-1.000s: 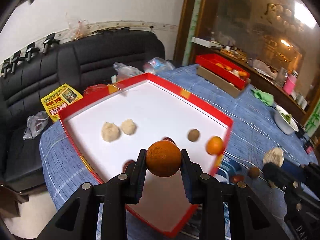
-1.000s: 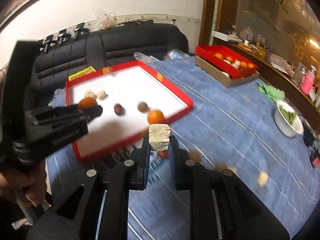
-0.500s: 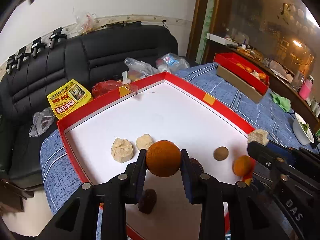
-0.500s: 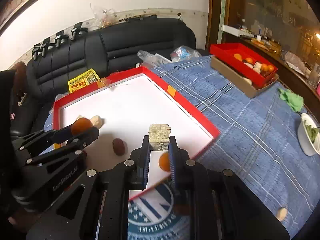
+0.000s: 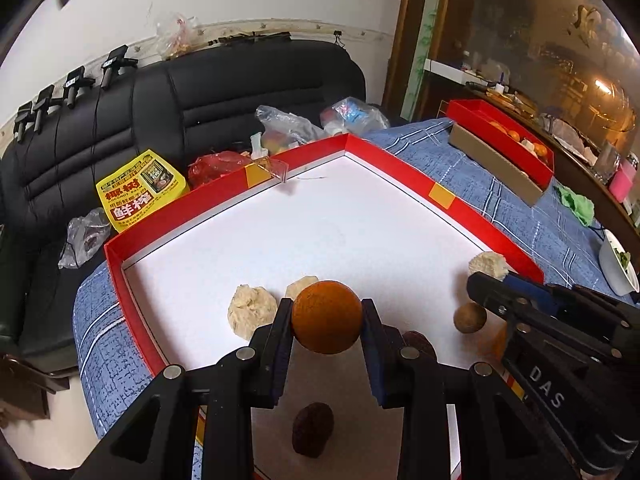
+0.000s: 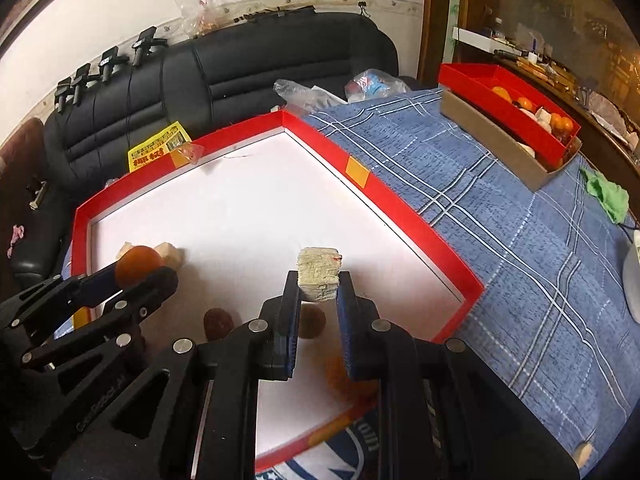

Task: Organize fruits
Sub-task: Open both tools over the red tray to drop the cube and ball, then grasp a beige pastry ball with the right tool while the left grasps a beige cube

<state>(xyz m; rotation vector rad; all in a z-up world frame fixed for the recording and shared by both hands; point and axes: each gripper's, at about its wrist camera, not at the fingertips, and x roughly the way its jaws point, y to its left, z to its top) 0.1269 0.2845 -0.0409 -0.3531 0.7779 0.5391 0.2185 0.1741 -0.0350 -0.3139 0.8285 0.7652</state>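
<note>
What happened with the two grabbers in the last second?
Both moved forward over the red tray. The right gripper carried its pale block from above the blue cloth to above the tray's white floor. The left gripper brought its orange nearer the pale lumps. Both grips stayed shut.

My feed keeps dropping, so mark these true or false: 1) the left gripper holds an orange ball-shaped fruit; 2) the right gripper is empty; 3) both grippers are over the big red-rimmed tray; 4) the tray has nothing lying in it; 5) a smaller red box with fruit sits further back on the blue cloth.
1) True: the left gripper is shut on the orange fruit.
2) False: the right gripper clamps a pale blocky piece.
3) True: both are above the red-rimmed tray.
4) False: pale lumps and a dark fruit lie in it.
5) True: the smaller red box holds fruit.
</note>
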